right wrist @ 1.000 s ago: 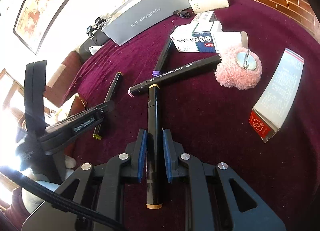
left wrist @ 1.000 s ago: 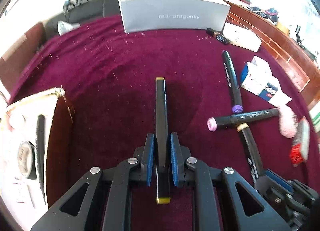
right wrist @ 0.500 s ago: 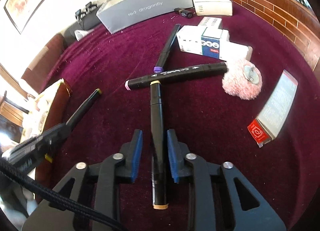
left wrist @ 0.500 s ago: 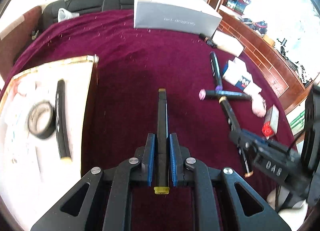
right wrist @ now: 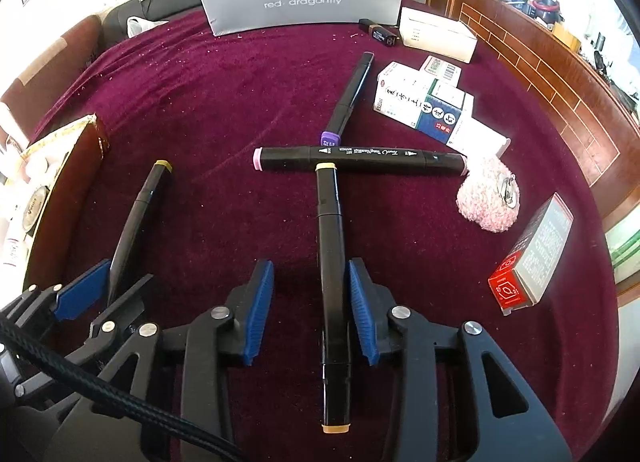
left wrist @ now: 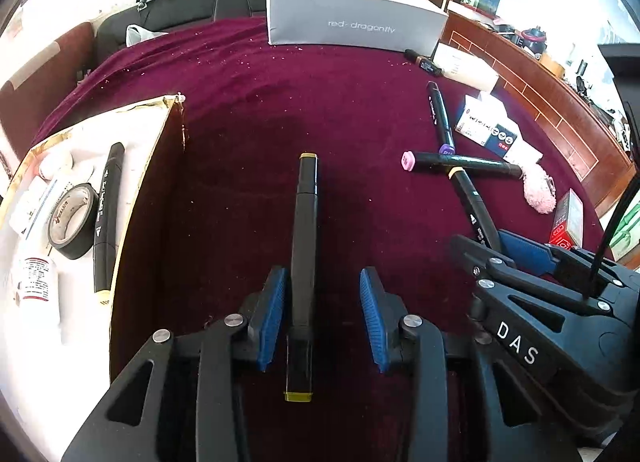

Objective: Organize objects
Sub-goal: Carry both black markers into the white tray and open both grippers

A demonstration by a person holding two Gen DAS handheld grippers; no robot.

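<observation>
My left gripper hangs over the maroon cloth, its jaws opening. A black marker with yellow caps lies lengthwise between the blue pads, close beside the left one, and neither pad presses on it. My right gripper is opening too. A black marker with tan caps lies between its pads, nearer the right one, its far cap touching a pink-capped marker that lies crosswise. A purple-capped marker lies beyond. Each gripper shows at the edge of the other's view, the right gripper low right and the left gripper low left.
At the left stands a white tray with a gold rim, holding a black marker, a tape roll and a small bottle. A grey box stands at the back. Medicine boxes, a pink pompom and a red-and-grey box lie to the right.
Both grippers were shut on their markers and now have the jaws apart, each marker loose between the pads. The right gripper's view has rolled level. The left gripper has shifted relative to the tray.
</observation>
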